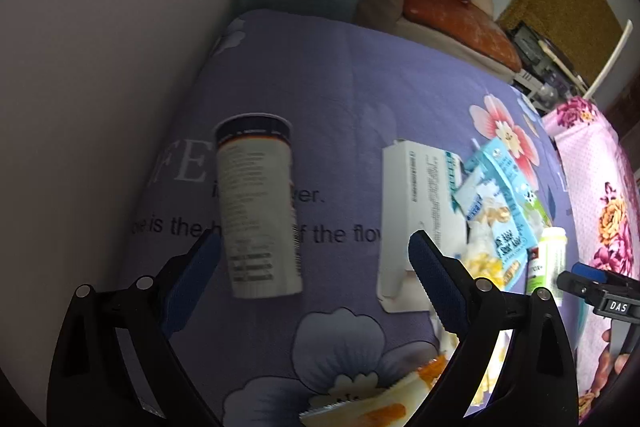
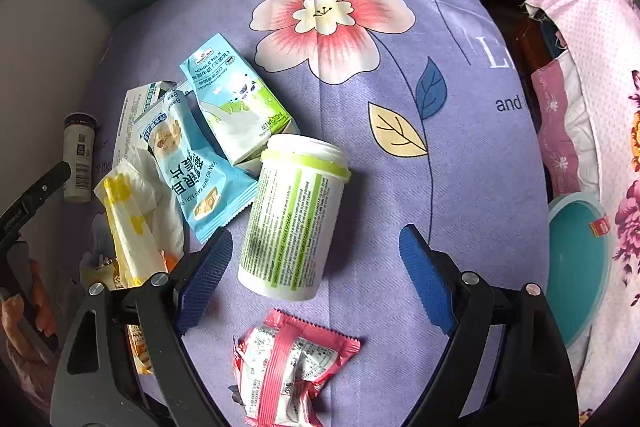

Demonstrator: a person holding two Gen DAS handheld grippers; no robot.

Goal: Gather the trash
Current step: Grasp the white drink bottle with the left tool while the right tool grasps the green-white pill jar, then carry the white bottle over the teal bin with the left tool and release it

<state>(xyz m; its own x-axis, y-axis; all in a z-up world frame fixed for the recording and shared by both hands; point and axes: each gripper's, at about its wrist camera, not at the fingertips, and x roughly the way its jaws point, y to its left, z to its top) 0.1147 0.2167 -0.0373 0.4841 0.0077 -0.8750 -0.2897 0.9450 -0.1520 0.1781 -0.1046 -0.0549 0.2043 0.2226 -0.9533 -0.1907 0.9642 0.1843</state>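
- Purple flowered cloth [image 2: 400, 155] covers the work surface; printed lettering and large blossoms show across it
- Left gripper [image 1: 314, 259]: jaws stand wide apart, nothing between the pads; it hangs over a white pill bottle with a dark cap [image 1: 258, 207] lying on its side, not touching it
- White carton [image 1: 416, 223] lies flat just right of that bottle; its lower end is open
- Right gripper [image 2: 316, 259]: jaws stand wide apart and hold nothing; a white tub with green label [image 2: 294, 217] lies on its side between the blue pads [image 2: 206, 279], clear of both
- Pink snack wrapper [image 2: 288, 371] lies crumpled just below the tub, near the lower edge of the right wrist view
- Milk carton [image 2: 236, 103] and blue oat packet [image 2: 192, 163] overlap to the left of the tub; the packet lies partly on the carton
- Yellow-and-white wrapper [image 2: 128, 223] lies beside the blue packet, partly behind the right gripper's left finger
- Teal bin [image 2: 576, 267] sits at the right edge of the cloth, beside a pink floral fabric [image 2: 600, 67]
- A hand [image 2: 20, 311] shows at the left rim of the right wrist view
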